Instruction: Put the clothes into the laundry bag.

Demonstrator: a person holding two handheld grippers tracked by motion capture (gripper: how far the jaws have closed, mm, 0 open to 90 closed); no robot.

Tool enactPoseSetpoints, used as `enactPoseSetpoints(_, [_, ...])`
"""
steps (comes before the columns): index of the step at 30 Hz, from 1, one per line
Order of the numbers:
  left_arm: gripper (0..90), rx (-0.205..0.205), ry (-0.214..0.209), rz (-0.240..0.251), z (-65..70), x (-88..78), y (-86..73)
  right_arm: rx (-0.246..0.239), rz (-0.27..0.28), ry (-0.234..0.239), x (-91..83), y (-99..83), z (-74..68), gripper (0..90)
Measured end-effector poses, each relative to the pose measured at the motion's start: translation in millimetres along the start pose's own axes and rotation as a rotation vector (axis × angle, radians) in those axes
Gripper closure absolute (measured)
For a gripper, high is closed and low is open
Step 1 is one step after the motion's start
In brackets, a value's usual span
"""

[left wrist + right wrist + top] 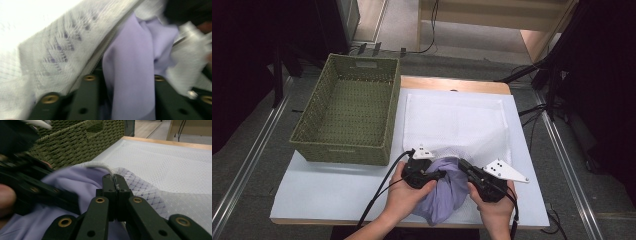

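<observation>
A lavender cloth (444,195) lies bunched at the table's near edge, half inside the mouth of a white mesh bag (454,122). My left gripper (439,175) reaches into the bunch from the left. In the left gripper view a fold of the cloth (132,70) fills the gap from jaw to jaw, beside the bag's zip edge (100,52). My right gripper (115,178) is shut on the bag's corded rim (97,165), with the cloth (75,182) just left of it. The high view has the right gripper (462,165) at the cloth's right side.
An empty green woven basket (339,150) stands on the left of the white table (327,190), close to the bag. The mesh bag lies flat toward the far edge. Cables trail from both grippers off the near edge.
</observation>
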State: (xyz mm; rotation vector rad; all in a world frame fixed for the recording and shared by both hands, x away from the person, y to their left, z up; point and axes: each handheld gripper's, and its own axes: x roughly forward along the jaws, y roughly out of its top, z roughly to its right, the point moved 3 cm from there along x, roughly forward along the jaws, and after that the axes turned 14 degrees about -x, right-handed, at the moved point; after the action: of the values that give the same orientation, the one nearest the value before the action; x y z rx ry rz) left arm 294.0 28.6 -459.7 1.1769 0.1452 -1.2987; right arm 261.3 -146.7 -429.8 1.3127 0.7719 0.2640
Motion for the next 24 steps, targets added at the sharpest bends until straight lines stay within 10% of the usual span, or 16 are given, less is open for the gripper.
enactPoseSetpoints(5, [39.6,0.068,-0.032,0.0,10.4,-5.9,-3.7,0.005,-0.008,-0.006,0.4,-5.1,4.0,90.0])
enactPoseSetpoints(10, [33.2,0.142,-0.046,-0.039,21.4,-14.4,-4.0,0.016,-0.005,-0.009,-0.7,-5.7,7.7,90.0])
enactPoseSetpoints(16, [71.6,0.139,0.021,-0.144,15.9,6.3,-6.9,0.011,-0.005,0.002,0.1,-3.5,1.9,90.0])
enactPoseSetpoints(24, [77.8,0.007,0.027,0.139,10.0,-11.7,14.1,0.011,0.01,0.012,-2.4,-1.3,1.2,90.0])
